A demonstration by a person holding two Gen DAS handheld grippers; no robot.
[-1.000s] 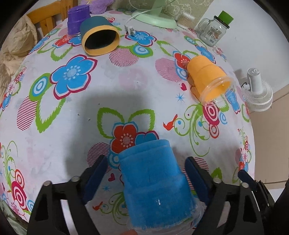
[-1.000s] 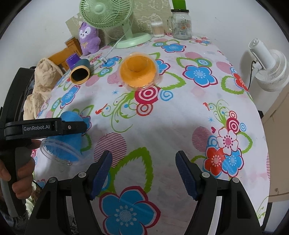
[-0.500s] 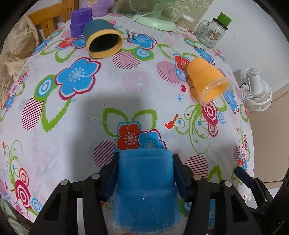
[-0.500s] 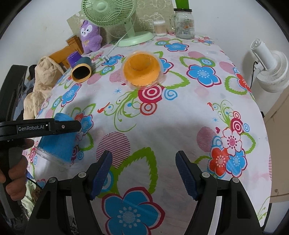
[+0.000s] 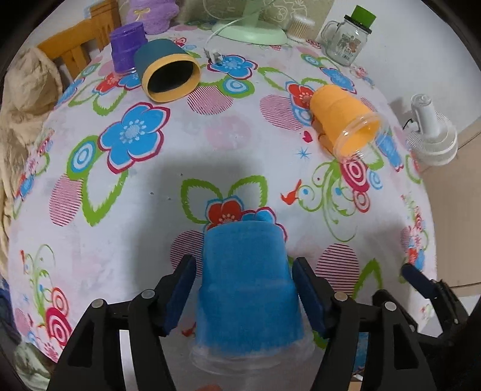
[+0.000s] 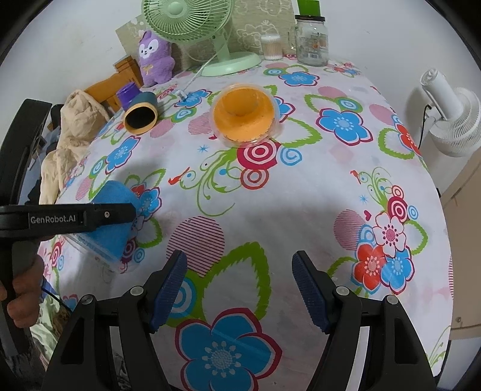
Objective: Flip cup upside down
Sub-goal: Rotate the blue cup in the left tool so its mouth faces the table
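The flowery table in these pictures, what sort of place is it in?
Most likely a room in someone's home, not a lab. The table wears a floral printed tablecloth; at its far edge stand a pale green desk fan, a purple plush toy and a glass jar with a green lid.

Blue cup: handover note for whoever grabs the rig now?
Left gripper: closed on the blue cup, one pad on each side, base pointing away from the camera and clear rim towards it.
Right gripper: open, empty, above the table.
Done: cup gripped; the right wrist view shows it tilted, rim lower than base.
Left: finish the turn, set it rim-down on the cloth, release.
The orange cup lies on its side, untouched.
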